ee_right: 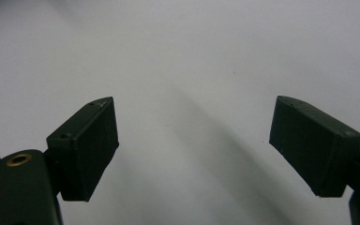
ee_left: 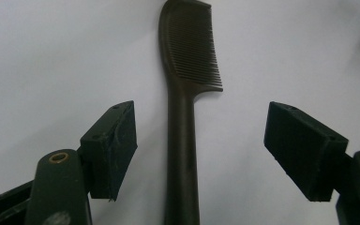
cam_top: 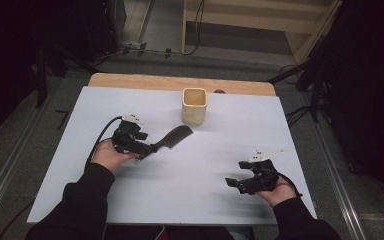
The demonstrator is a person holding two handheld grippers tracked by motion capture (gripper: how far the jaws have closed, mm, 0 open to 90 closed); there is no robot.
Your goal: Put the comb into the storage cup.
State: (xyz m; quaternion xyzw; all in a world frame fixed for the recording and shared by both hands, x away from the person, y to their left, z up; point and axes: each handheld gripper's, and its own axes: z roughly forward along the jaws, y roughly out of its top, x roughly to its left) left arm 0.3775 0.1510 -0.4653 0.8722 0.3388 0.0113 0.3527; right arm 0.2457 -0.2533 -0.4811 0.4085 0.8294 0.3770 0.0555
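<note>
straddling comb (ee_left: 182, 140), handle end cropped

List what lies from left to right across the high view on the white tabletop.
Left gripper with open jaws → dark brown plastic comb → square beige cup → right gripper, open over the bare white tabletop.

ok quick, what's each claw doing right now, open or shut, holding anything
Left claw: open, jaws on either side of the comb handle, not touching it.
Right claw: open, holding nothing, over the bare table.
</note>
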